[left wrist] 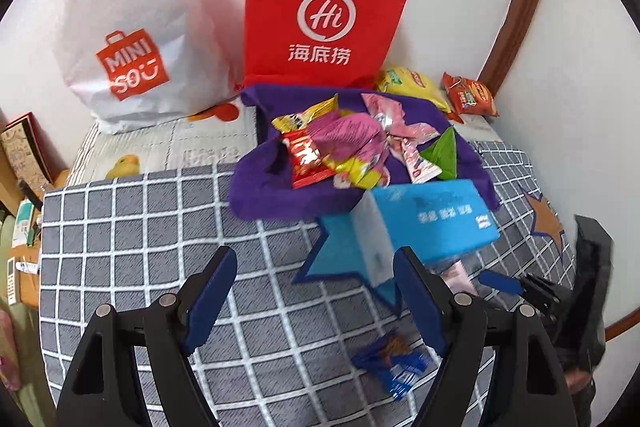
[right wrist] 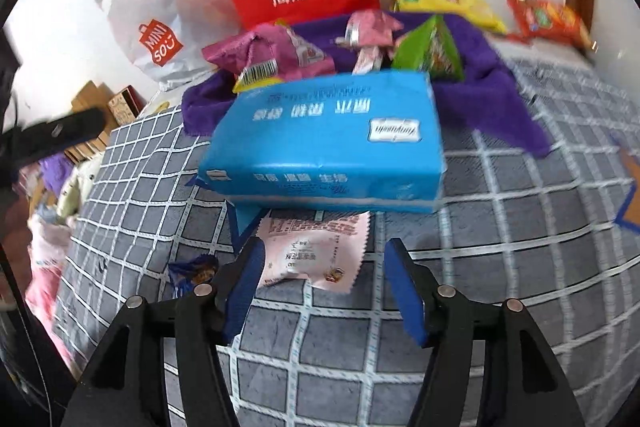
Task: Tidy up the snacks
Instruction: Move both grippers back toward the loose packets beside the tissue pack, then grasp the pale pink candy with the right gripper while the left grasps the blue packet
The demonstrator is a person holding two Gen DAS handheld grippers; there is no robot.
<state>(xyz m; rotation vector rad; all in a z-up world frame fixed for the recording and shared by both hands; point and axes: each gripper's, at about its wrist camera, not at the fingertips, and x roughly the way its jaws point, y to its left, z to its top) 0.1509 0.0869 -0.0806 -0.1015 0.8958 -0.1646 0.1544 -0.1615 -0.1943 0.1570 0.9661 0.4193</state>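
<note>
On the bed, left wrist view: my left gripper (left wrist: pixel 316 287) hangs released with nothing between its jaws, above the checked blanket (left wrist: pixel 140 227).
Snack pile: most packets lie heaped on the purple cloth (left wrist: pixel 256 195), before the red bag (left wrist: pixel 320 11).
Stray: a small blue wrapper (left wrist: pixel 394 363) lies on the blanket just below my right finger.
Right wrist view: my right gripper (right wrist: pixel 324 291) is spread, empty, with the pink packet (right wrist: pixel 316 251) just ahead between its tips.
Obstacle: the blue tissue pack (right wrist: pixel 328 143) overlaps the packet's far end.
Approach, I judge: come low, pinch the near edge, draw it clear without shifting the pack.
</note>
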